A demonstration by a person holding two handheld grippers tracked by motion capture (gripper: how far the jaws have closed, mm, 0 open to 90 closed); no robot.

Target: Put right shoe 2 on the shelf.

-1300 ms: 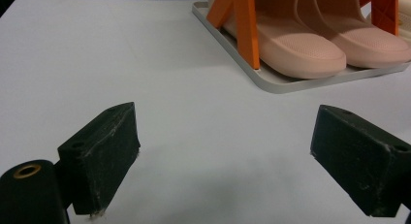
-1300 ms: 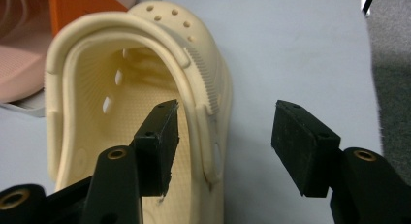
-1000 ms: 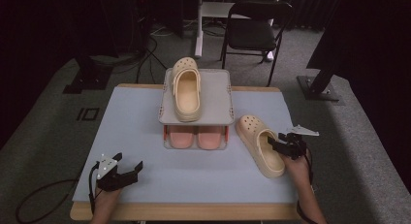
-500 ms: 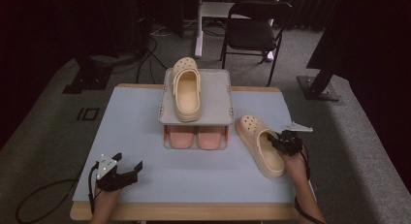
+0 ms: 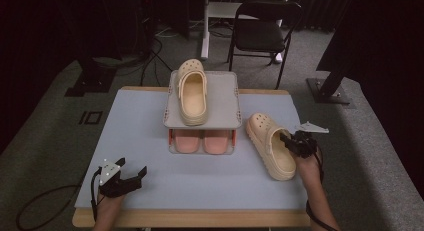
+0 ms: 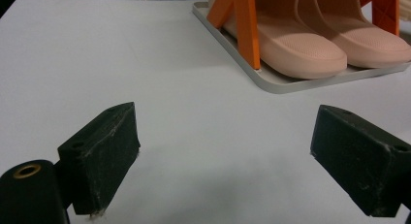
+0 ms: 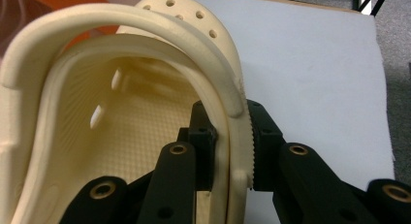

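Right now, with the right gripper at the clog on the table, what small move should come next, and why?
Probably lift the clog a little. The right gripper has just closed its jaws on the clog's side wall, one pad inside, one outside. The rack top holds one matching clog, with bare space beside it. The left gripper is open, apart.

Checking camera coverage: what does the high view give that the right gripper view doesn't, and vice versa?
High view alone: the second cream clog on top of the grey rack, the pink pair beneath, the left gripper open on the blue table, and the chair. Right gripper view alone: the fingers pressed on either side of the clog's wall, just closed on it. Both: the right gripper and the cream clog it grips.
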